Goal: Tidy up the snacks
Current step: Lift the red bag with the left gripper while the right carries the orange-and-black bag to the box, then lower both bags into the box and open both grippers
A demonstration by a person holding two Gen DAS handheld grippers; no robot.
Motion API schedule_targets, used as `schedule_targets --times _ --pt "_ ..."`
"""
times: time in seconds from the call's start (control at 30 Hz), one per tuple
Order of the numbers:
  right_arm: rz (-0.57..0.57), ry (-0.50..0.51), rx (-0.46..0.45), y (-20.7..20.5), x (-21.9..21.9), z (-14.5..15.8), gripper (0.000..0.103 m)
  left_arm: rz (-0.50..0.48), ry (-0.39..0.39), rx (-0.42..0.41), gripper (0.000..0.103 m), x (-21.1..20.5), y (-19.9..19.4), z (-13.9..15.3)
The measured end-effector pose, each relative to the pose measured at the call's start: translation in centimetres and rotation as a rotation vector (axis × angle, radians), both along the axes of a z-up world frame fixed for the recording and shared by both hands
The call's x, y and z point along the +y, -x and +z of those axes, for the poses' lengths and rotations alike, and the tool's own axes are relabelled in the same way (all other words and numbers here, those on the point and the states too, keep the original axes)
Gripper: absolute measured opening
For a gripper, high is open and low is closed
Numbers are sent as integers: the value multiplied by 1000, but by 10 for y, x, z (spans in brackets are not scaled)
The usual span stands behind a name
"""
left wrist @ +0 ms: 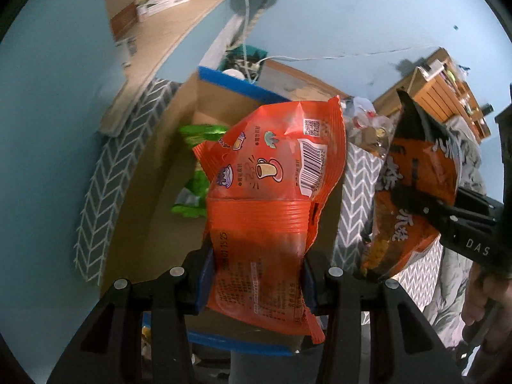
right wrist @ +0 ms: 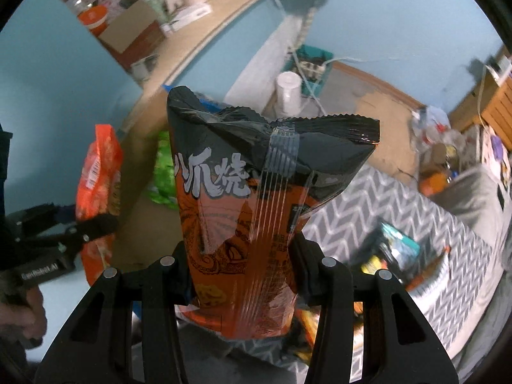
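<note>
While the left hand-held gripper (left wrist: 256, 283) clamps the orange bag (left wrist: 272, 192) directly over the box (left wrist: 179, 166), the right hand-held gripper (right wrist: 241, 275) pinches the black bag (right wrist: 252, 198) upright, probably farther off.

Upright orange snack bag (left wrist: 272, 192); black-orange snack bag (right wrist: 249, 211).

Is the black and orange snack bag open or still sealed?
Sealed. The black and orange snack bag has its crimped top edge flat and closed, puffy below, held by the right gripper.
</note>
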State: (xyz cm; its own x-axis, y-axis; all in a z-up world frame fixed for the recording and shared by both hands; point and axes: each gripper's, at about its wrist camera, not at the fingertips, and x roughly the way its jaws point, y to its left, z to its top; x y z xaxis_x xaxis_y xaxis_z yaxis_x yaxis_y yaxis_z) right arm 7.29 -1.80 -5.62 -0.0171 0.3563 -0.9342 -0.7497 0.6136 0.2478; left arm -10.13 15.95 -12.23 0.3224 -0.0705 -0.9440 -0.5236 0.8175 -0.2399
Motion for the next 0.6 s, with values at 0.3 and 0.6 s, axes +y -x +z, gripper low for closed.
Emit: schedule_targets --times 0.3,0.6 --pt "79 -3 49 23 56 -14 46 67 2 24 46 27 17 -11" --pt "106 30 68 37 78 -29 46 84 10 41 46 41 22 -22"
